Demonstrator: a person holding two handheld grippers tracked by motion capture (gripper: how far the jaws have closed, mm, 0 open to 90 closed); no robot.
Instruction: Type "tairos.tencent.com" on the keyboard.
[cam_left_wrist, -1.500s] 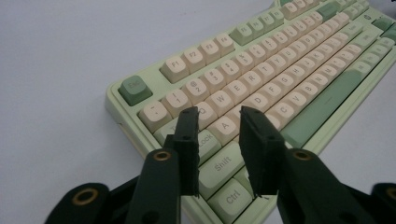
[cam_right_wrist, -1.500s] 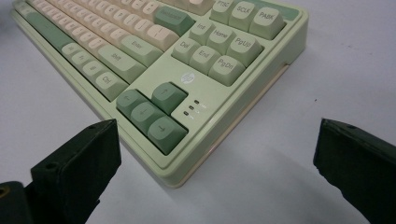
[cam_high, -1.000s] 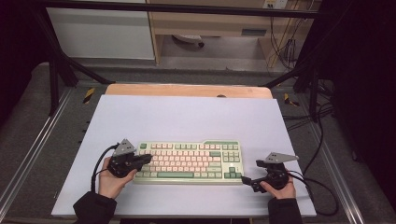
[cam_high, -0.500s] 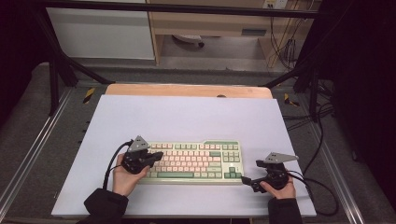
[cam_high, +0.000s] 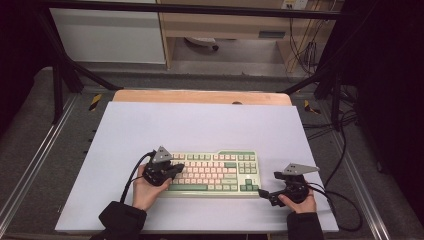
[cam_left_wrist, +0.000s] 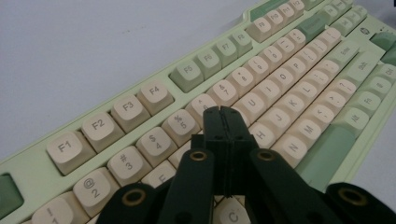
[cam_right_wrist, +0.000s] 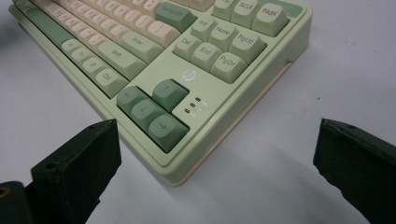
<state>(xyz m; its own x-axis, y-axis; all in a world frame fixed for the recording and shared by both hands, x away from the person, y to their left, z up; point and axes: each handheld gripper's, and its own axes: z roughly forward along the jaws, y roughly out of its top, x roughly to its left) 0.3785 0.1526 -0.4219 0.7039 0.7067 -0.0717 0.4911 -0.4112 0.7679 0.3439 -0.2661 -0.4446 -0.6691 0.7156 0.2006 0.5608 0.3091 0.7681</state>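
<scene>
Both claws at the keyboard, left one on the keys.
High view: keyboard (cam_high: 216, 172) sits near the front of the white tabletop (cam_high: 200, 125); left claw (cam_high: 176, 169) over its left end, right claw (cam_high: 262, 193) just off its front right corner. Left gripper view: left claw (cam_left_wrist: 221, 117) closed, empty, tips over the letter keys. Right gripper view: right claw (cam_right_wrist: 215, 154) wide open, jaws either side of the keyboard (cam_right_wrist: 196, 74) corner, no contact.

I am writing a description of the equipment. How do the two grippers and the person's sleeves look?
Both the left gripper and the right gripper are black, each topped by a grey three-cornered plate, with a black cable trailing behind. The left gripper's arms show brass-coloured rivets. The sleeves are dark, with gathered cuffs.
</scene>
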